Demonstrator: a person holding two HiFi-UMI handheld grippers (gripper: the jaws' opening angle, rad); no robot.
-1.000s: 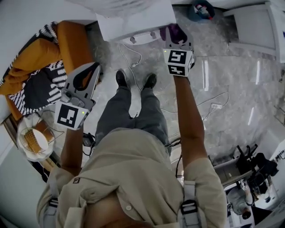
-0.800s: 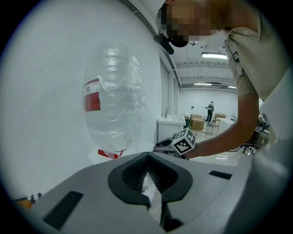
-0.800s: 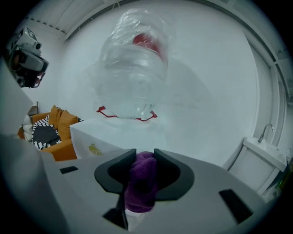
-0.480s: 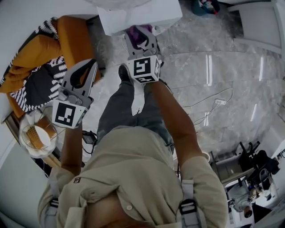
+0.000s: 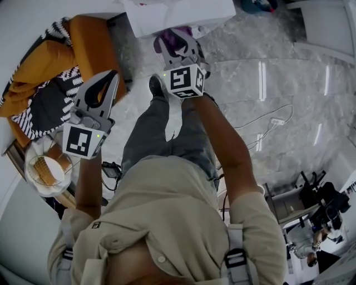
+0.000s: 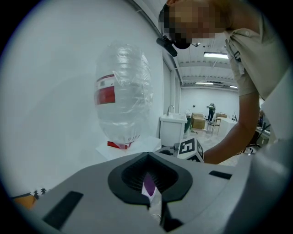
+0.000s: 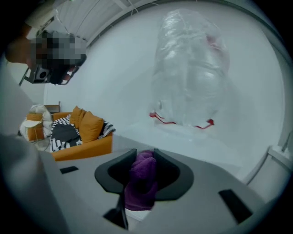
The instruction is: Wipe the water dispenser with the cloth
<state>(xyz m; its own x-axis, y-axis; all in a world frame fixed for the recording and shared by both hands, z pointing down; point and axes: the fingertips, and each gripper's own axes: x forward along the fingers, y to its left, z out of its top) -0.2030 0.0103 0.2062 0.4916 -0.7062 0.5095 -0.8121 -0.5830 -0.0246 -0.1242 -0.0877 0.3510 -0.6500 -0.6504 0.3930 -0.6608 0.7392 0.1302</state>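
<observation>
The purple cloth [image 7: 139,183] is clamped between the jaws of the right gripper [image 7: 144,160], bunched up and hanging below the tips. In the head view the cloth [image 5: 169,40] sits at the upper middle of the frame, just beside the front edge of the white water dispenser [image 5: 186,14]; whether it touches the casing cannot be told. The right gripper view shows the clear upturned bottle [image 7: 190,68] standing on the dispenser's white top, with a red band at its neck, in the upper right of the frame.

The left gripper [image 5: 111,78] is held at the left of the head view, well apart from the dispenser. Its jaws are drawn together with nothing held between them. Its own view shows the same bottle [image 6: 121,98] at upper left.

An orange sofa [image 5: 83,50] with striped cushions lies at the upper left, on a grey marble floor [image 5: 278,83] crossed by a white cable [image 5: 267,118].
</observation>
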